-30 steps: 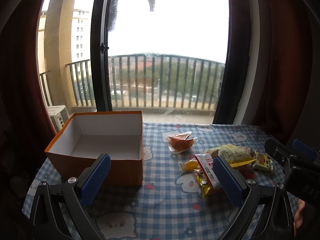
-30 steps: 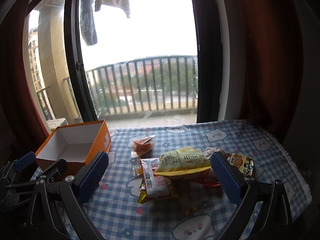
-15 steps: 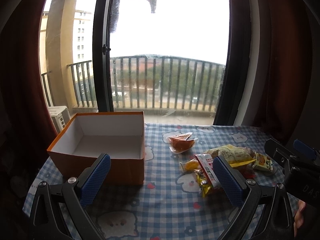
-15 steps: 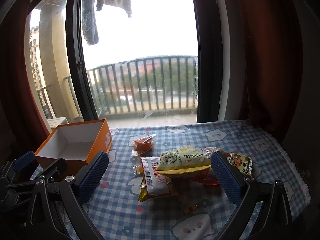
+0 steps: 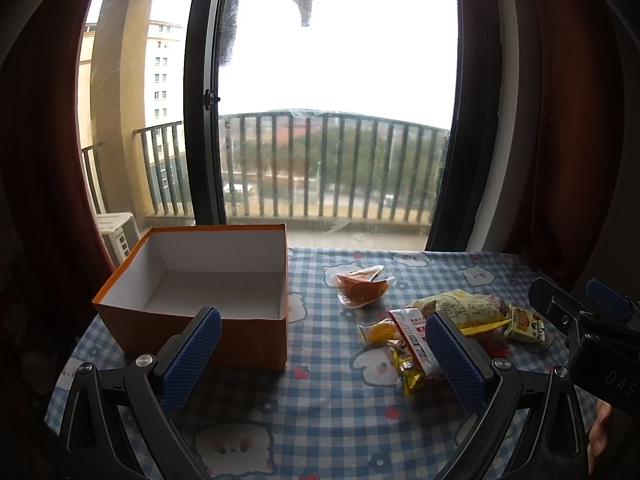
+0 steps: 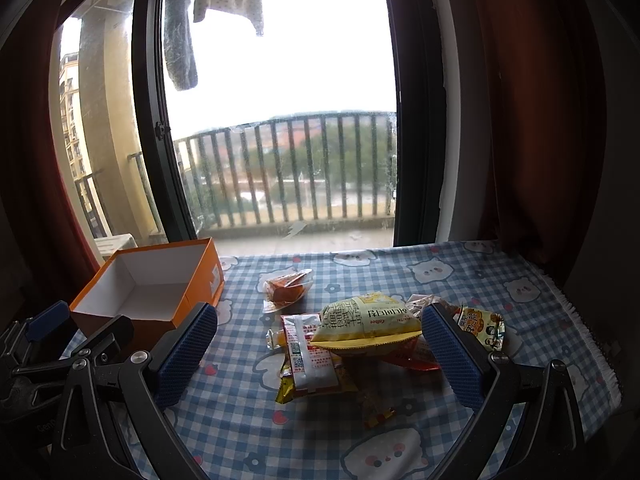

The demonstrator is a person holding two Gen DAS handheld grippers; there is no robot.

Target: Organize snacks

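An empty orange box (image 5: pixel 208 280) (image 6: pixel 152 280) with a white inside stands at the table's left. Right of it lies a heap of snacks: a yellow chip bag (image 6: pixel 366 316) (image 5: pixel 460 306), a red-and-white packet (image 6: pixel 310 354) (image 5: pixel 412 330), a small orange-filled clear pack (image 6: pixel 286 288) (image 5: pixel 362 286) and a small cartoon pouch (image 6: pixel 480 324) (image 5: pixel 524 326). My left gripper (image 5: pixel 324 354) hangs open above the cloth, between box and heap. My right gripper (image 6: pixel 320 350) is open too, hovering over the heap with nothing held.
The table wears a blue checked cloth (image 6: pixel 440 276) with bear prints; its fringed right edge (image 6: pixel 588 332) is near. A small candy wrapper (image 6: pixel 378 416) lies in front of the heap. Behind stand a balcony door (image 5: pixel 320 120) and red curtains (image 6: pixel 540 120).
Both views have shifted only slightly; the box and snacks sit a little further right in the left wrist view. Both grippers stay open and nothing has been picked up.
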